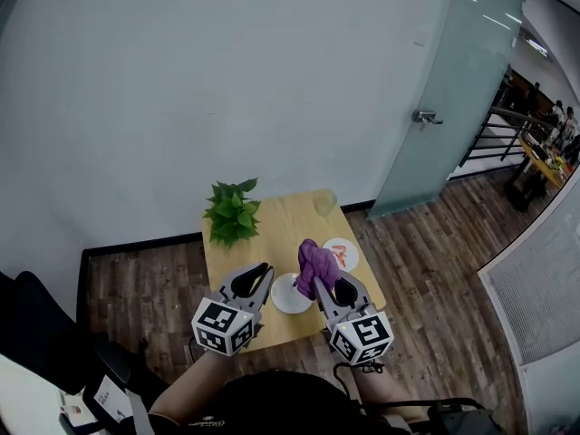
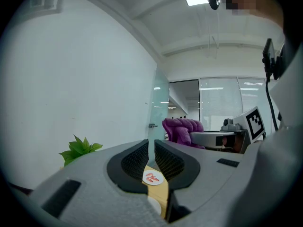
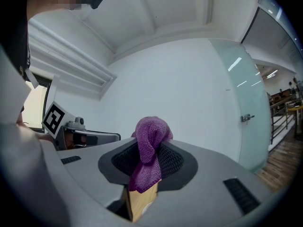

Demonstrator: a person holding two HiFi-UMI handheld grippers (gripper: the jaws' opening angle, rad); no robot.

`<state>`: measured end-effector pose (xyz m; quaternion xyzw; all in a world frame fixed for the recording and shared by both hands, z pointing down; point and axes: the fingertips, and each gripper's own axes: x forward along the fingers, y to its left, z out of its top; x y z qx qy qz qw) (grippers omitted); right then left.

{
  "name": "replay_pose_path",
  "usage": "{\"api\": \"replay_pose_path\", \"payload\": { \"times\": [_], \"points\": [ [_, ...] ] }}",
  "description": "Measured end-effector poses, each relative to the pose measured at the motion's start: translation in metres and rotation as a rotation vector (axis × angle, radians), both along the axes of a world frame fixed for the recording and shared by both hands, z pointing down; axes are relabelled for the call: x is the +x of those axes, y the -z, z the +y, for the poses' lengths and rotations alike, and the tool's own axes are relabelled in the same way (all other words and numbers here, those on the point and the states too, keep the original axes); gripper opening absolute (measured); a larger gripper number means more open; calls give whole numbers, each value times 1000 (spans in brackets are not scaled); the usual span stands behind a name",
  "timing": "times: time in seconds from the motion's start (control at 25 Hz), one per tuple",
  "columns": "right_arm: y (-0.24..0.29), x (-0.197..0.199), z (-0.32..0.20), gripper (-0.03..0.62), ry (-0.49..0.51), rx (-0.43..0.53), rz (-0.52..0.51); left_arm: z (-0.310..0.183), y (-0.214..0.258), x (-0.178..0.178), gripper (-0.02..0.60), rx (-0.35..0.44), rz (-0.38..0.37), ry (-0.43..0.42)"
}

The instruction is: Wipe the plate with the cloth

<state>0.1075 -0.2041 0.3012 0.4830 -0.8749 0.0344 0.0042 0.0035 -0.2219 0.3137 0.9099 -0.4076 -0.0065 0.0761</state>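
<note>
A purple cloth [image 1: 314, 265] hangs bunched from my right gripper [image 1: 323, 282], which is shut on it; in the right gripper view the cloth [image 3: 149, 150] drapes down between the jaws. A plain white plate [image 1: 289, 294] lies on the small wooden table [image 1: 272, 234], below and between both grippers. Farther right is a second white plate with a red print [image 1: 342, 255], also visible through the left jaws as the printed plate [image 2: 153, 177]. My left gripper [image 1: 261, 275] hovers left of the plain plate, jaws nearly together and empty. The left gripper view shows the cloth [image 2: 182, 129] at right.
A green potted plant [image 1: 232, 212] stands at the table's back left and a pale cup [image 1: 325, 203] at its back right. A white wall lies behind, a glass door [image 1: 453, 89] to the right, and a dark chair [image 1: 36, 329] at lower left.
</note>
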Motion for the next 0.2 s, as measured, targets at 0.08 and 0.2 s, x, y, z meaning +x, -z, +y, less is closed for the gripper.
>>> {"api": "replay_pose_path", "payload": {
  "times": [0.08, 0.2],
  "points": [
    [0, -1, -2, 94, 1, 1, 0, -3, 0, -1, 40, -2, -1, 0],
    [0, -2, -5, 94, 0, 2, 3, -7, -2, -2, 40, -5, 0, -1]
  ]
}}
